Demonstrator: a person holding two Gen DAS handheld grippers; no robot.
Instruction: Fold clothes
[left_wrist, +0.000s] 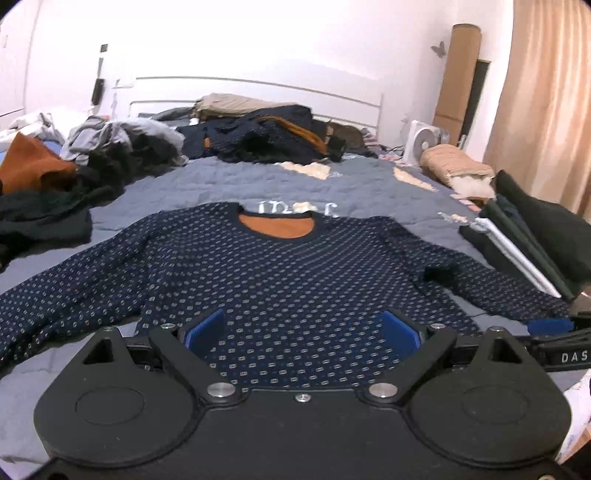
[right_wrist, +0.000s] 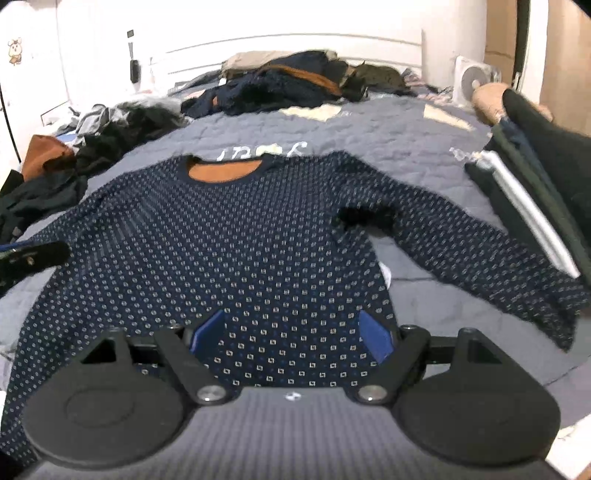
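Sweater (left_wrist: 288, 273): soft knit cloth, matt navy with a small woven pale motif; orange lining at the neck looks fleecy. Bedspread (left_wrist: 229, 181): quilted grey cloth, stitched and matt. Left gripper (left_wrist: 304, 330) and right gripper (right_wrist: 291, 330): matt black plastic bodies with bright metal screw heads; fingers (left_wrist: 207, 328) faced with ribbed blue pads, probably rubber. Headboard (left_wrist: 258, 92): smooth white finish. Curtain (left_wrist: 535, 92): pleated peach cloth.

We found open quilt (left_wrist: 236, 181) above the sweater (left_wrist: 295, 273) at frame centre; a loose clothes heap (left_wrist: 92, 155) crowded the left, and a folded stack (left_wrist: 535, 236) blocked the right edge.
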